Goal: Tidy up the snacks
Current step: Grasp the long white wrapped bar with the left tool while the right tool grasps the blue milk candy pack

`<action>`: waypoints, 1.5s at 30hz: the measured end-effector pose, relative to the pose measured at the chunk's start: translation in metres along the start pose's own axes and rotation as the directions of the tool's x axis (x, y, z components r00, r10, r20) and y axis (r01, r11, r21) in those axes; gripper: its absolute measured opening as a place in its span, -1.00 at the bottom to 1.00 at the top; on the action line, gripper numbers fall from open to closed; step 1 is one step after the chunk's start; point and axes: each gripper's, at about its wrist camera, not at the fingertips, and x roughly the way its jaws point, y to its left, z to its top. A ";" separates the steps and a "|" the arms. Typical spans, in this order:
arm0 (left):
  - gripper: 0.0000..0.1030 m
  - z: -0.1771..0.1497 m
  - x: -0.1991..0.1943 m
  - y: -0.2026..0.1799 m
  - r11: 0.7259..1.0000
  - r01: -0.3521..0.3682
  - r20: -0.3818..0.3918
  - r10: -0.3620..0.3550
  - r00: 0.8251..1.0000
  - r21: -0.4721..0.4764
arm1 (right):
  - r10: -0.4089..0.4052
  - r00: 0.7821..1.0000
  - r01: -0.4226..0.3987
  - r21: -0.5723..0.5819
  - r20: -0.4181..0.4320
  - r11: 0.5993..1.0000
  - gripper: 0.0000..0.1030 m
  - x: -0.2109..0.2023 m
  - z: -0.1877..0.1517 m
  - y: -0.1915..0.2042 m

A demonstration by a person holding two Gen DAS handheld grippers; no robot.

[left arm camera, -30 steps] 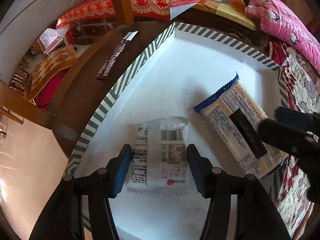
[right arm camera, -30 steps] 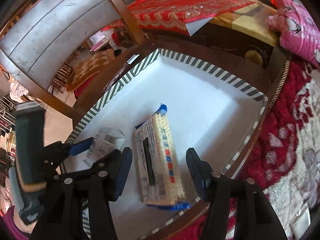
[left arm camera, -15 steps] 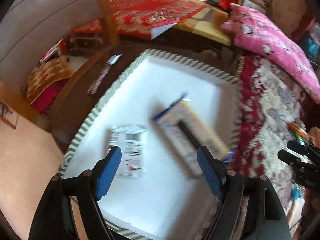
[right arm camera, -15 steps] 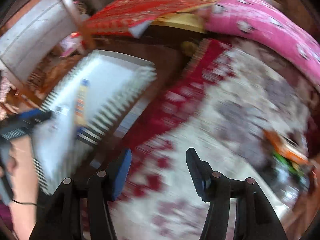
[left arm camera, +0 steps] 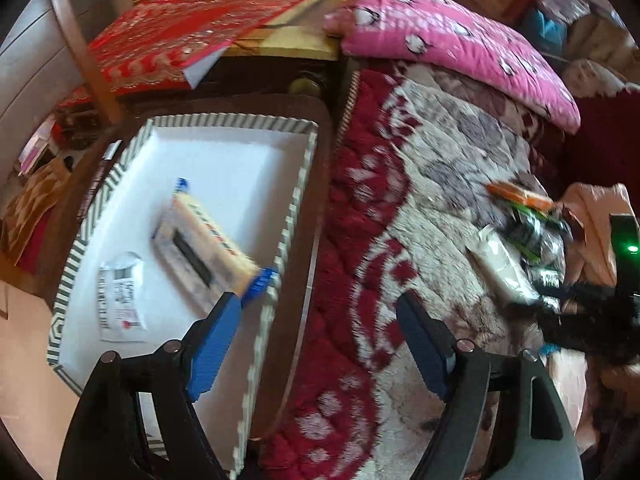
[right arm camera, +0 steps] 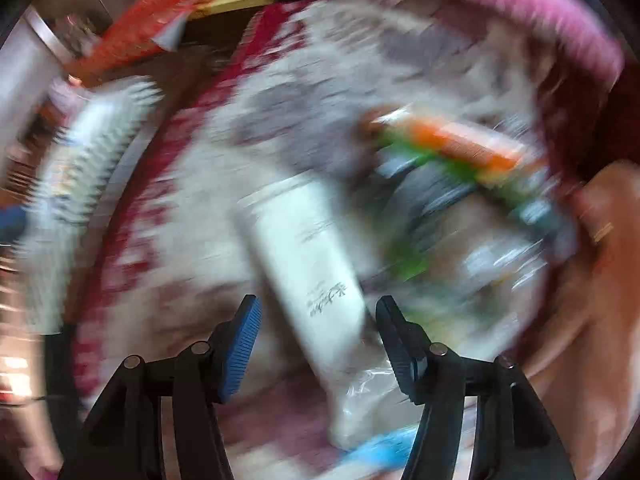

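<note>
A white box with a striped rim (left arm camera: 298, 184) stands at the left of the left wrist view. In it lie a small white packet (left arm camera: 120, 296) and a long cracker pack with blue ends (left arm camera: 204, 240). My left gripper (left arm camera: 316, 300) hangs open and empty over the box's right rim and the red blanket. In the blurred right wrist view my right gripper (right arm camera: 318, 304) hovers over a snack pile. Its jaws are opening, and a long white packet (right arm camera: 308, 256) lies between them below, with no pad pressing on it. Orange (right arm camera: 464, 144) and green wrappers lie beyond.
The box sits on a dark wooden table (left arm camera: 316, 120) against a bed with a red and grey patterned blanket (left arm camera: 420, 200). A pink pillow (left arm camera: 452, 52) lies at the back. The snack pile (left arm camera: 520, 232) rests on the blanket at the right, beside a peach cloth (left arm camera: 592, 208).
Both grippers swung right, away from the box and over the blanket. The left jaws widened off the small white packet. The right left the cracker pack in the box and reached the snack pile.
</note>
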 end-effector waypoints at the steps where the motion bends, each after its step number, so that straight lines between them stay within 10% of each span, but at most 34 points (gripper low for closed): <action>1: 0.54 0.000 0.002 -0.003 1.000 0.002 -0.006 -0.002 1.000 0.005 | 0.109 0.994 -0.109 0.011 -0.026 0.994 0.26 -0.001 -0.005 0.006; 4: 0.54 -0.006 0.009 -0.014 1.000 0.010 -0.027 -0.009 1.000 0.024 | 0.190 0.982 -0.190 -0.020 -0.003 0.982 0.26 -0.014 -0.016 0.019; 20: 0.54 -0.034 0.051 -0.113 0.975 0.142 -0.149 -0.117 0.982 0.170 | -0.096 0.988 0.078 0.139 0.122 0.987 0.27 -0.057 -0.089 -0.068; 25: 0.54 -0.041 0.064 -0.131 0.970 0.136 -0.181 -0.099 0.978 0.201 | -0.073 0.990 0.046 0.213 0.119 0.976 0.27 -0.043 -0.094 -0.080; 33: 0.54 -0.043 0.071 -0.135 0.967 0.131 -0.204 -0.086 0.975 0.219 | -0.140 0.988 0.144 -0.045 0.070 0.989 0.32 -0.044 -0.088 -0.058; 45: 0.54 -0.038 0.068 -0.126 0.969 0.122 -0.201 -0.078 0.976 0.216 | 0.217 0.972 -0.217 0.000 -0.086 0.976 0.43 -0.041 -0.102 -0.056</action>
